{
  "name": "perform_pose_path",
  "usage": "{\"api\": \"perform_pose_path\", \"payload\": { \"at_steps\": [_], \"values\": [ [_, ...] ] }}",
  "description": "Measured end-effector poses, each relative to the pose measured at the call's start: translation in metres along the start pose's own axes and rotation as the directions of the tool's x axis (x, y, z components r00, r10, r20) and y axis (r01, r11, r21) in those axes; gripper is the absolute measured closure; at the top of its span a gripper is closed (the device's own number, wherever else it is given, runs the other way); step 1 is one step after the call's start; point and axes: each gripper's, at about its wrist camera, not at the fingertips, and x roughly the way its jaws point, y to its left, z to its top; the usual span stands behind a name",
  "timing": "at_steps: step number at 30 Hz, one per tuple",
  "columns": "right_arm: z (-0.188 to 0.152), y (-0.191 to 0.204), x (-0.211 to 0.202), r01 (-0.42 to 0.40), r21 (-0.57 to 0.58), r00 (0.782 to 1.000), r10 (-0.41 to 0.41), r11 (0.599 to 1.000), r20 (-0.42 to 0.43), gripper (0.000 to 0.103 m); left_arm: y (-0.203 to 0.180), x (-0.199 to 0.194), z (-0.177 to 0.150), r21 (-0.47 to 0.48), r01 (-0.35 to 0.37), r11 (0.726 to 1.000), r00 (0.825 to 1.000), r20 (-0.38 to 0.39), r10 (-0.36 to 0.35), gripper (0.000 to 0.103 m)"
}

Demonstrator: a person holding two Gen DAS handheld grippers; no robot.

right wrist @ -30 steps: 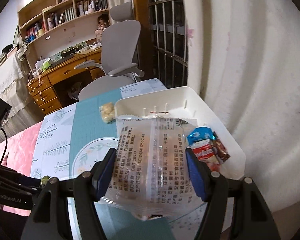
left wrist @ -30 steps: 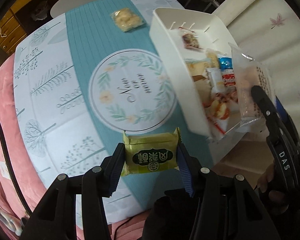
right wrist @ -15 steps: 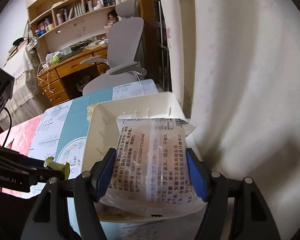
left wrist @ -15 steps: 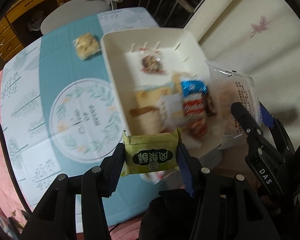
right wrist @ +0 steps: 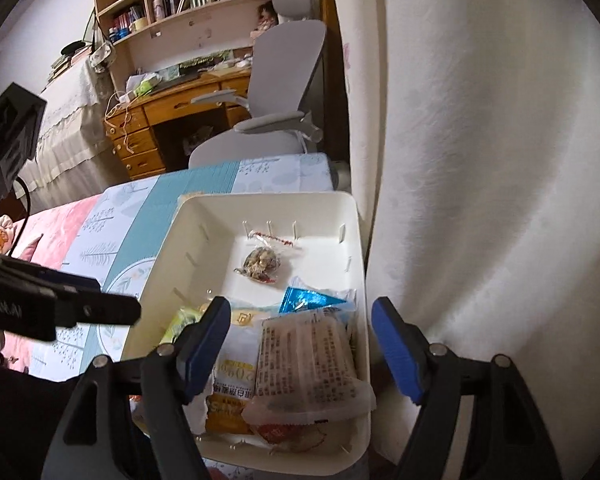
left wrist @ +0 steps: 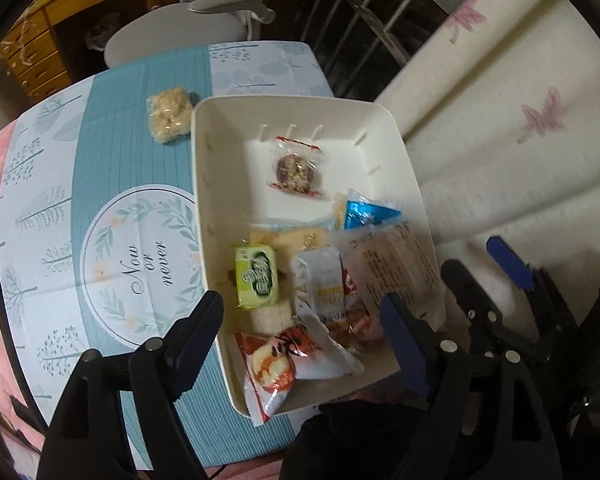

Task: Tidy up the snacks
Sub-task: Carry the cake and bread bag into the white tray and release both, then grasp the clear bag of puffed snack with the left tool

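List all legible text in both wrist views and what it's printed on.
"Now or never": on the tablecloth, inside the leaf wreath.
"obot.AI" (start cut off): on the left gripper's body in the right wrist view.
Green snack packet: logo characters, too blurred to read.
Clear wrapper: dense small print, unreadable.
White-and-yellow packet: digits, too blurred.

Left gripper fills the lower frame, tilted steeply down, jaws opening and empty. Right gripper likewise, jaws opening, nothing pinched.
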Motion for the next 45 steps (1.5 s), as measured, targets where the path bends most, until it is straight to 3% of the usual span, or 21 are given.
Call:
{"api": "perform_pose_path", "payload": {
  "at_steps": [11, 23, 32, 45],
  "values": [
    [-0.010, 0.011, 0.045, -0.033, 0.030, 0.986, 0.038, 0.999, -0.162, 0.029, 0.061, 0.004, 0.051, -0.106, -0.061, 0.993, 0.998, 0.011, 0.063, 0.023],
    [-0.009, 0.017, 0.078, -0.002, 0.080, 0.961, 0.025, 0.997, -0.277, 0.029, 0.131, 0.054, 0.133, -0.217, -0.067, 0.974, 0.997, 0.023, 0.074, 0.023],
    [-0.007, 0.025, 0.087, 0.031, 0.081, 0.961, -0.008, 0.996, -0.277, 0.029, 0.159, 0.112, 0.201, -0.260, -0.095, 0.961, 0.995, -0.015, 0.094, 0.023],
    [-0.005, 0.022, 0.091, 0.087, 0.093, 0.954, -0.056, 0.992, -0.294, 0.029, 0.187, 0.179, 0.223, -0.287, -0.167, 0.943, 0.983, -0.123, 0.137, 0.025]
  ]
}}
